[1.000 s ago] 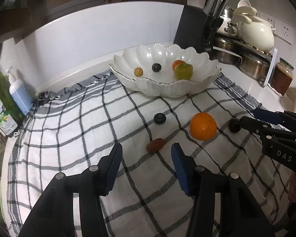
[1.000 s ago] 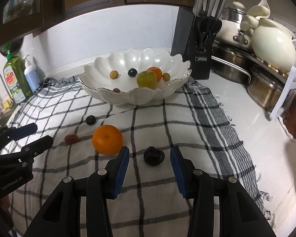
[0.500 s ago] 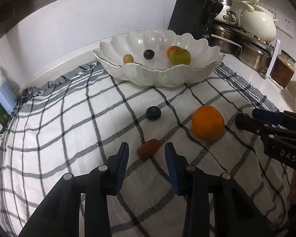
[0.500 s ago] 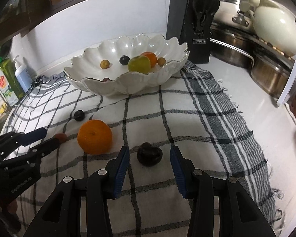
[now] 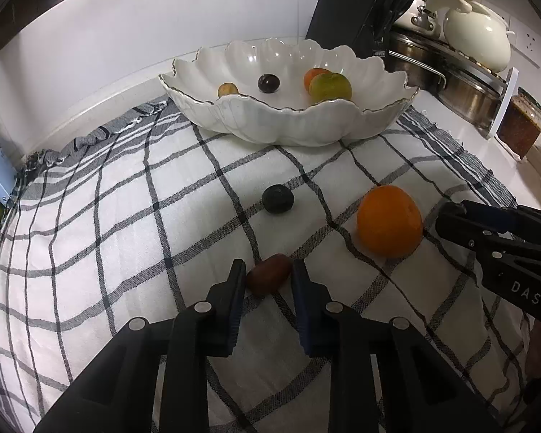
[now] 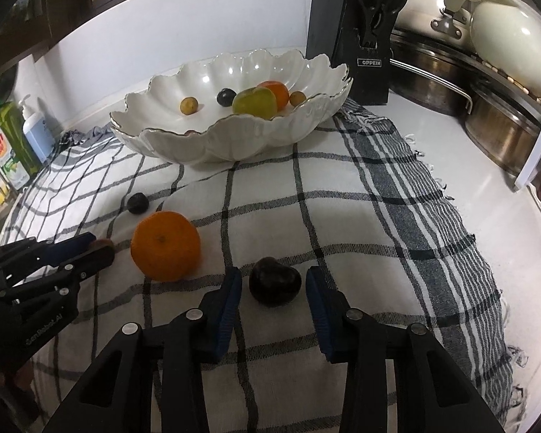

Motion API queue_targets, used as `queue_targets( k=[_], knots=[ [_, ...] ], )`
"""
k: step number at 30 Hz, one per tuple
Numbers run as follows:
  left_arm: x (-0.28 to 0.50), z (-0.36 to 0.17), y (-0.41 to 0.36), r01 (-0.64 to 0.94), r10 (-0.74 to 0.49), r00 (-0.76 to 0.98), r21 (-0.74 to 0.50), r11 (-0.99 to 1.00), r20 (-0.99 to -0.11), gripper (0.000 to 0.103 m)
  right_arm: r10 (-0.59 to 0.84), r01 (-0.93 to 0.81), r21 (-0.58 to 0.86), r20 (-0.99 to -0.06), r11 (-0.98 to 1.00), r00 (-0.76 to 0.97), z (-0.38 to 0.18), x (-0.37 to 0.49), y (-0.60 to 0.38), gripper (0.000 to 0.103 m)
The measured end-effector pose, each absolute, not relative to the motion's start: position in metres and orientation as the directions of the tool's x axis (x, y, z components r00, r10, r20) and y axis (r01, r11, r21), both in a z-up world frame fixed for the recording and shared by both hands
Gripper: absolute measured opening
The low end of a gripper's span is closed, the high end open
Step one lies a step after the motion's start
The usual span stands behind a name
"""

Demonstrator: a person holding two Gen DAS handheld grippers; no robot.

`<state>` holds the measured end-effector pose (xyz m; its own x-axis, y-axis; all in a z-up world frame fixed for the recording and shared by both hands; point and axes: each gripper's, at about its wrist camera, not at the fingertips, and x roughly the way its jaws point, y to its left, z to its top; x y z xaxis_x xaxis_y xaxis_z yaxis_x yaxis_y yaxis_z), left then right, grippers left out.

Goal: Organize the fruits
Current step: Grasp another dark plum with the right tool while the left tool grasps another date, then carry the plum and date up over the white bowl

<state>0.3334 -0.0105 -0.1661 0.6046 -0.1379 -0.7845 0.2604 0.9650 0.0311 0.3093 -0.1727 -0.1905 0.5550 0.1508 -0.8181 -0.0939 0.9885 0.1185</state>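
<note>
A white scalloped bowl holding several small fruits stands at the back of a checked cloth; it also shows in the right wrist view. My left gripper is low on the cloth, its jaws close around a small reddish-brown fruit, touching or nearly touching it. My right gripper is open with a dark plum between its fingers, gaps on both sides. An orange and a small dark fruit lie on the cloth between the grippers and the bowl.
A black knife block stands behind the bowl. Steel pots and a cream kettle crowd the right counter, with a jar beyond. Soap bottles stand at the far left by the cloth's edge.
My left gripper moved forward and down and narrowed its jaws around the reddish-brown fruit. My right gripper advanced so the dark plum now sits between its open fingers.
</note>
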Motion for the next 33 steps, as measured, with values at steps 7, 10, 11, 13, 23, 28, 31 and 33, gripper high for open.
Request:
queue_targets(
  k=[7,10,11,13,23,28,31,33],
  knots=[
    [0.332,-0.166,-0.010,0.258,-0.136,0.610,0.033,0.966,-0.781,0.024,0.146,-0.099,0.108,-0.817,0.989,0.558,-0.191,0.308,-0.172,0.030],
    [0.331,-0.165,-0.010,0.254,-0.135,0.613,0.032,0.967,-0.778,0.024,0.147,-0.099,0.110,-0.815,0.989,0.561,-0.189,0.307,-0.172,0.030],
    [0.331,-0.164,-0.010,0.253,-0.136,0.616,0.031,0.967,-0.776,0.024,0.146,-0.100,0.109,-0.813,0.989,0.563,-0.188,0.306,-0.172,0.030],
    [0.329,-0.161,-0.010,0.252,-0.137,0.622,0.030,0.967,-0.771,0.024,0.145,-0.104,0.104,-0.809,0.989,0.570,-0.185,0.305,-0.171,0.030],
    [0.321,-0.142,-0.007,0.234,-0.159,0.645,-0.004,0.972,-0.748,0.023,0.167,-0.122,0.116,-0.777,0.986,0.607,-0.166,0.299,-0.170,0.030],
    [0.315,-0.127,-0.008,0.230,-0.166,0.672,-0.010,0.973,-0.722,0.023,0.178,-0.133,0.120,-0.750,0.984,0.637,-0.151,0.295,-0.169,0.030],
    [0.312,-0.116,-0.008,0.227,-0.174,0.687,-0.020,0.974,-0.705,0.023,0.189,-0.138,0.130,-0.733,0.982,0.653,-0.143,0.292,-0.169,0.030],
    [0.311,-0.109,-0.008,0.224,-0.179,0.702,-0.025,0.974,-0.689,0.023,0.197,-0.141,0.139,-0.722,0.980,0.664,-0.137,0.290,-0.169,0.030]
  ],
)
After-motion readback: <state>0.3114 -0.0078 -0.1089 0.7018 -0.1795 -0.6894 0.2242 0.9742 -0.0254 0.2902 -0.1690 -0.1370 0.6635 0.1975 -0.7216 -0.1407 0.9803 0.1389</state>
